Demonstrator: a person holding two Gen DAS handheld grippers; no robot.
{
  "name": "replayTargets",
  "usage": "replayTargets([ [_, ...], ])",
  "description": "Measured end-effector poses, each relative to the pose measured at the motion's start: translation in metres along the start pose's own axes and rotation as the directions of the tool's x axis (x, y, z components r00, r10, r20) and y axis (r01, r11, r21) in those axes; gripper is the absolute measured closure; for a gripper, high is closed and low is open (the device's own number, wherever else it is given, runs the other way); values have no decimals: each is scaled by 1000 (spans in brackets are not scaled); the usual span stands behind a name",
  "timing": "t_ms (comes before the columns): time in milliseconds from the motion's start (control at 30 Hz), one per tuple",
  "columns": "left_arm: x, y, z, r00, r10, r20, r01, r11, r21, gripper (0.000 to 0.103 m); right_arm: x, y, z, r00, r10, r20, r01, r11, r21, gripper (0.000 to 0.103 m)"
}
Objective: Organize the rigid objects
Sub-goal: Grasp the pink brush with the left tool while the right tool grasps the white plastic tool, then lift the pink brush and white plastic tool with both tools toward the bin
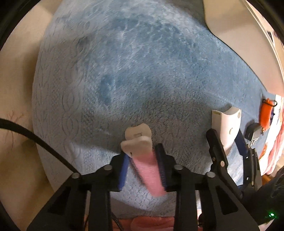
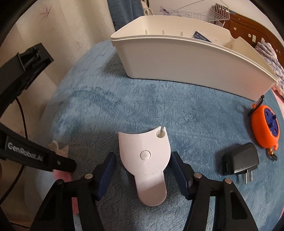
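Observation:
My left gripper (image 1: 142,158) is shut on a pink tool with a cream-white notched head (image 1: 140,147), held over the blue fleece blanket (image 1: 142,71). My right gripper (image 2: 142,167) is open around a white flat handled device (image 2: 145,160) that lies on the blanket, with a gap on each side of it. The right gripper and the white device (image 1: 226,126) also show at the right of the left wrist view. The left gripper's arm (image 2: 35,156) and the cream head (image 2: 58,149) show at the left of the right wrist view.
A white plastic bin (image 2: 186,62) stands on the blanket beyond the white device. An orange and blue round reel (image 2: 266,128) and a black plug adapter (image 2: 239,160) lie to the right. A wire rack (image 2: 209,12) is behind the bin. A cream wall is to the left.

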State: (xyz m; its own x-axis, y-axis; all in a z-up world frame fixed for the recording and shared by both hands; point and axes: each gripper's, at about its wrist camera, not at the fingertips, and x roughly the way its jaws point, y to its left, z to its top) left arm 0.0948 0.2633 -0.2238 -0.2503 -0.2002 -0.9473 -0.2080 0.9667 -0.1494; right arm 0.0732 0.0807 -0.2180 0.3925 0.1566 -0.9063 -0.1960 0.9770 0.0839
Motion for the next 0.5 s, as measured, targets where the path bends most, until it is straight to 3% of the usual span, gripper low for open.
replayTargets([
  [267,-1,49,-26,994,-107,-24,103,988,-116,76,0,5,2,999,-25,-27,24,999,-41,48],
  [500,-10,82,-48,993,-113,-22,108,982,-155,76,-7,10,0,999,-23,-40,22,1000,-17,48],
])
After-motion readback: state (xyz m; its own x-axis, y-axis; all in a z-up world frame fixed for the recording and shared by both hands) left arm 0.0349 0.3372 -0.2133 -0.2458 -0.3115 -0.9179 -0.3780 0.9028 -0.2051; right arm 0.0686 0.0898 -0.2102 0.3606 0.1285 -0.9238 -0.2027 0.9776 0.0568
